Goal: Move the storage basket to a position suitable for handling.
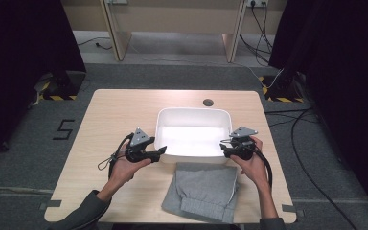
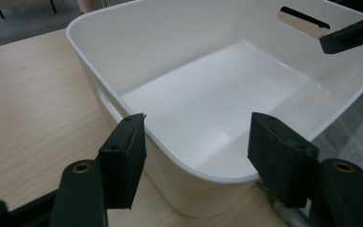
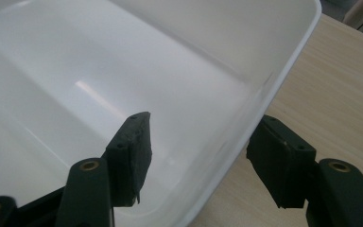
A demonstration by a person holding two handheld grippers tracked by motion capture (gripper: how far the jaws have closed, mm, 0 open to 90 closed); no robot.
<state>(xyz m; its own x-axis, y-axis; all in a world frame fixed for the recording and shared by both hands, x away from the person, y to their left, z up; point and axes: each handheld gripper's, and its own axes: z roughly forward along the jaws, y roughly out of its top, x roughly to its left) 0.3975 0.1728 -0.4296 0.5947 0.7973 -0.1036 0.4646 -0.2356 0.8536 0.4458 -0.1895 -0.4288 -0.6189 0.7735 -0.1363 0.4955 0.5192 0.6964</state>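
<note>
A white plastic tub (image 1: 193, 111) stands empty in the middle of the wooden table (image 1: 115, 115). Just in front of it lies a folded grey garment (image 1: 203, 191). My left gripper (image 1: 162, 150) sits at the tub's near left corner. In the left gripper view its jaws (image 2: 196, 151) straddle the tub's corner rim (image 2: 123, 38) with gaps showing, so it is open. My right gripper (image 1: 224, 149) is at the tub's near right wall. In the right gripper view (image 3: 198, 151) one jaw is inside the tub, the other outside its rim (image 3: 283, 75), and neither pad presses on it.
A round cable hole (image 1: 208, 102) lies in the table behind the tub. Bare tabletop extends left of the tub and along the far edge. Cables (image 1: 311, 143) trail over the floor to the right. Dark curtains stand on both sides.
</note>
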